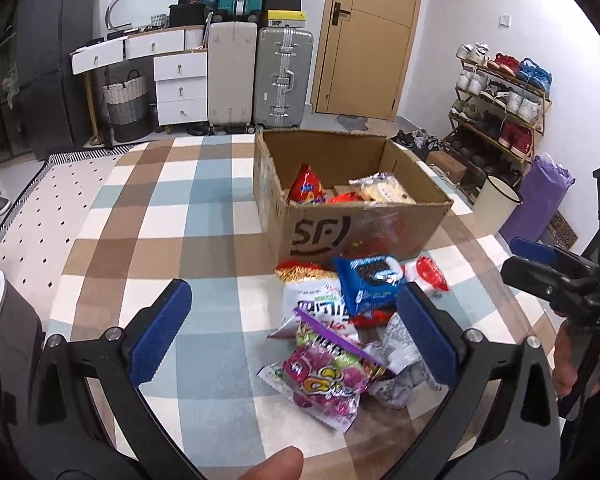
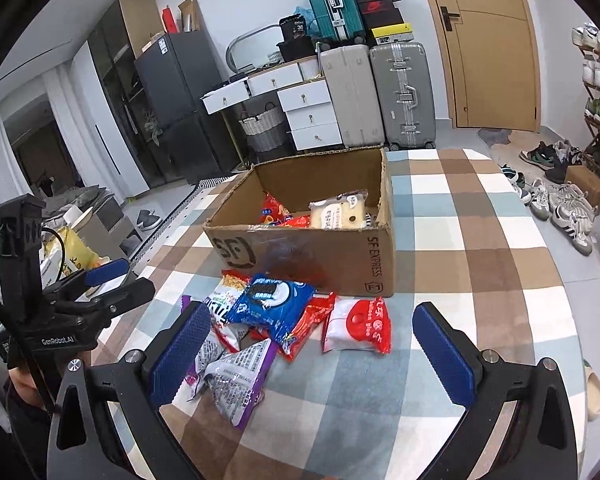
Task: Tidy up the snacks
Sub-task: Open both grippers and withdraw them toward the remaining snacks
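An open cardboard box (image 1: 380,224) (image 2: 340,252) stands on the checked table, with a red bag (image 1: 308,190) and a pale packet (image 2: 338,214) inside. A pile of snacks lies in front of it: a blue Oreo pack (image 1: 370,284) (image 2: 274,306), a white and red packet (image 2: 358,326), a purple candy bag (image 1: 324,376) and a silver and purple bag (image 2: 236,380). My left gripper (image 1: 296,332) is open and empty just above the pile. My right gripper (image 2: 312,354) is open and empty over the pile too.
The checked tablecloth (image 1: 160,220) covers a round table. Suitcases (image 1: 284,76), a drawer unit (image 1: 180,88) and a door stand behind. A shoe rack (image 1: 500,104) and a white bin (image 1: 496,202) are at the right.
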`<action>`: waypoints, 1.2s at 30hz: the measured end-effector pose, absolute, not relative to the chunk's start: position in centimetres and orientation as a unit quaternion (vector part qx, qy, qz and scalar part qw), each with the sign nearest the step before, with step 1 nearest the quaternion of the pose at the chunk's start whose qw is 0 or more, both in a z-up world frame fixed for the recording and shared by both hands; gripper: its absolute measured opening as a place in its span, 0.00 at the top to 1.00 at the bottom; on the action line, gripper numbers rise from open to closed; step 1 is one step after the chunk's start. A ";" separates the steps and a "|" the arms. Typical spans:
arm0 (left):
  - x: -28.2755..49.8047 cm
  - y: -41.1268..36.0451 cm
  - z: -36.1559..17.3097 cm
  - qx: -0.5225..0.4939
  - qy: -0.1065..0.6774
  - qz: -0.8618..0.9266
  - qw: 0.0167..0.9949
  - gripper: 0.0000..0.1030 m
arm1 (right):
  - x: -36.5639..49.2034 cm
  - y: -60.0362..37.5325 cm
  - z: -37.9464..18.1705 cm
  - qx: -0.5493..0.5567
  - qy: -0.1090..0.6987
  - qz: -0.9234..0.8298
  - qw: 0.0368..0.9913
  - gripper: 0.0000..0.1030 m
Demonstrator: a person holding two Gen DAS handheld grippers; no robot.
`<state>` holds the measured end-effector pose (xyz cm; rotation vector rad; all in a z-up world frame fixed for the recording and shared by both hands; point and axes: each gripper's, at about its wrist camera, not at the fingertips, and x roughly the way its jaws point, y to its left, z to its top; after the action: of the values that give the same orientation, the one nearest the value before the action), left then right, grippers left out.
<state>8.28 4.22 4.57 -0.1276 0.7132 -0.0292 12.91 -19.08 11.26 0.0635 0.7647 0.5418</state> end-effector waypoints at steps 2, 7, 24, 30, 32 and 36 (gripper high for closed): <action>8.2 4.3 4.0 -0.059 0.356 -0.015 0.933 0.01 | 12.6 -18.9 11.0 0.023 0.370 0.256 0.893 0.00; 7.8 4.4 2.4 -0.041 0.371 -0.032 0.927 0.01 | 12.2 -18.8 9.6 0.053 0.391 0.275 0.877 0.00; 7.1 2.7 -2.1 -0.012 0.402 -0.068 0.913 0.01 | 10.7 -17.0 4.4 0.023 0.440 0.281 0.853 0.00; 7.8 3.2 -3.1 -0.020 0.417 -0.069 0.906 0.01 | 11.1 -15.0 3.0 0.018 0.460 0.303 0.834 0.00; 8.0 3.3 -3.4 -0.024 0.421 -0.072 0.904 0.01 | 11.3 -14.5 2.4 0.018 0.470 0.305 0.828 0.00; 8.2 3.1 -4.0 -0.024 0.431 -0.076 0.899 0.01 | 11.9 -13.9 1.4 0.018 0.485 0.308 0.819 0.00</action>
<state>8.24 3.15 -3.96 -0.0493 0.8914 -0.1564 11.85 -13.87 1.44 0.0382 1.0324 0.6560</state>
